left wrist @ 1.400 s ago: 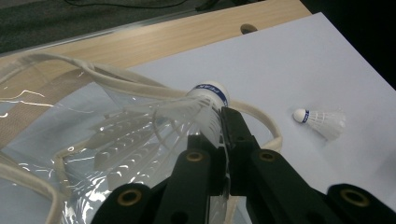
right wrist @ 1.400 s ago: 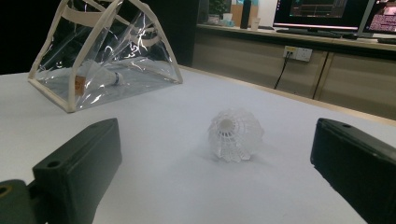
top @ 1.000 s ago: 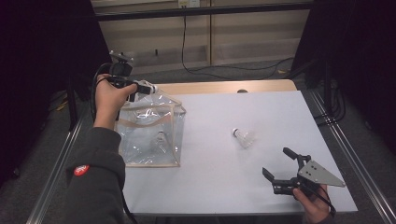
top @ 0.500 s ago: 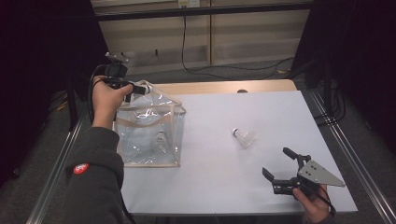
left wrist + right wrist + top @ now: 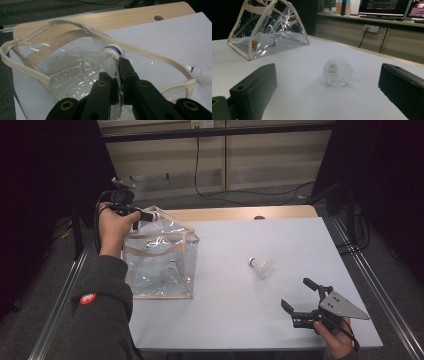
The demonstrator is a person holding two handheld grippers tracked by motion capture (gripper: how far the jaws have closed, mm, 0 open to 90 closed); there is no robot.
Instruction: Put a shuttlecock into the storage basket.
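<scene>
My left gripper (image 5: 142, 215) is at the back left, over the open top of a clear plastic bag (image 5: 160, 245) with cream trim. It is shut on a white shuttlecock (image 5: 110, 57), and its jaws pinch the skirt just behind the blue-banded cork. The rim of the bag (image 5: 75, 25) loops around below. Another shuttlecock (image 5: 172, 268) lies inside the bag. A third shuttlecock (image 5: 262, 267) lies on the white table, right of the bag. My right gripper (image 5: 296, 293) rests open near the front right edge. The loose shuttlecock (image 5: 337, 72) sits a short way ahead of its jaws.
The white table top (image 5: 240, 320) ends in a wooden strip (image 5: 235, 213) at the back. Metal rails (image 5: 380, 295) run along both sides. A cable (image 5: 197, 165) hangs behind the table, and monitors (image 5: 387, 6) stand on a far counter. The clear bag (image 5: 269, 30) is at the table's left.
My left hand has shifted slightly to the left with the shuttlecock still pinched. The right gripper and the loose shuttlecock have stayed put.
</scene>
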